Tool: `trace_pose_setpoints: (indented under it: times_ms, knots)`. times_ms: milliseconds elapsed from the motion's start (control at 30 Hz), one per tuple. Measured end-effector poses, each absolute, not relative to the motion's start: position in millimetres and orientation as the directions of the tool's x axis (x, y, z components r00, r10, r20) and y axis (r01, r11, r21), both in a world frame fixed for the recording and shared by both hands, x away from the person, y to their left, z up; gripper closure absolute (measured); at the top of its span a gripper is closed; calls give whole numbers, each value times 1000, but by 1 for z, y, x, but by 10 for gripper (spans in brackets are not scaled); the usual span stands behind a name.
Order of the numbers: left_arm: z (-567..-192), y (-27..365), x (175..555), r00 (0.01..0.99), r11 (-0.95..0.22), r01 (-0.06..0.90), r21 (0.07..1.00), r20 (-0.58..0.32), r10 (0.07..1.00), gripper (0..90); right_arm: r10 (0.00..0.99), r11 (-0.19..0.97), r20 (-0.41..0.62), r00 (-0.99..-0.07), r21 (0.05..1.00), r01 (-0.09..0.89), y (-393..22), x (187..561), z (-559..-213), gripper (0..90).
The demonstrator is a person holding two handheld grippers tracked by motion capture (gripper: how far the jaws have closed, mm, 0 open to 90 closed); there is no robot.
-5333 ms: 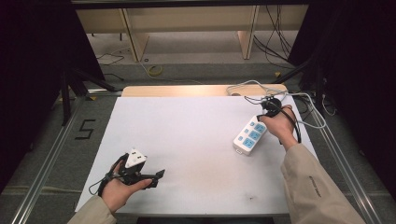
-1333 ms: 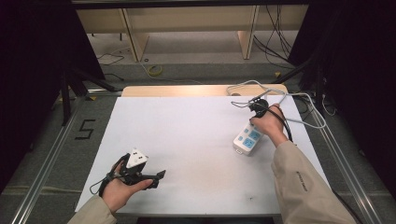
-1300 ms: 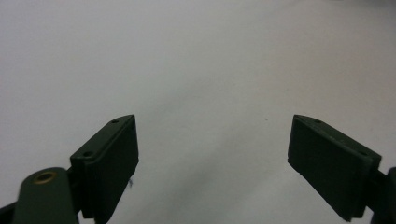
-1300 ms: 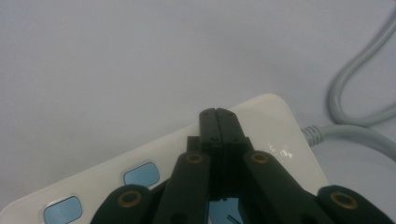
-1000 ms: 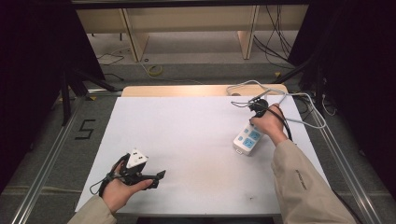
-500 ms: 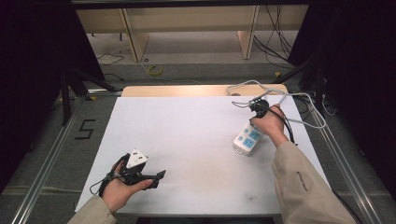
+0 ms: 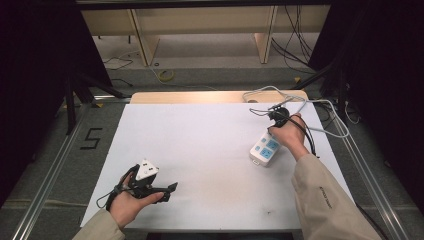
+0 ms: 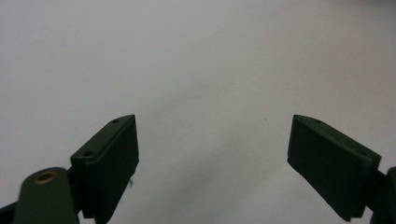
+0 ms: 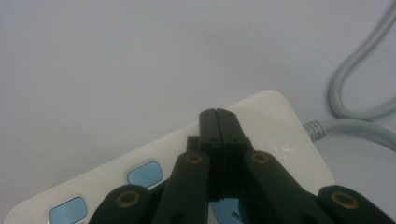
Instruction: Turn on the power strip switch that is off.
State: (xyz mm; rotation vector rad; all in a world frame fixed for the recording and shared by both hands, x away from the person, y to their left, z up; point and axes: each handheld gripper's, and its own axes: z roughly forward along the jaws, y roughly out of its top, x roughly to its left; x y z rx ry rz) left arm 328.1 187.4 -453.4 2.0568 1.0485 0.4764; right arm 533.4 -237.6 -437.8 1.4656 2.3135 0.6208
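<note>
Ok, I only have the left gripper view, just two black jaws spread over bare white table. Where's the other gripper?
Observer: The right gripper is at the table's far right, over a white plastic power strip with blue sockets.
Operator: Is it open like mine?
Observer: No. In the right gripper view its jaws are pressed together, tips down at the strip's cord end with nothing between them.
Operator: Where does that cord go?
Observer: The grey cable leaves the strip's end and loops toward the far edge of the white table.
</note>
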Motion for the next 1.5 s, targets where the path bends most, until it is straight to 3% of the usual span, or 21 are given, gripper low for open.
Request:
trace_pose_setpoints:
  times_ms: [400, 1500]
  knots:
    - [-454, 187, 328, 590, -368, 520, 770, -13, 807, 163, 917, 335, -19, -399, 579, 743, -244, 522, -428, 859]
    - [-454, 188, 328, 586, -368, 526, 767, -13, 810, 163, 890, 316, 22, -455, 689, 652, -251, 465, -417, 598]
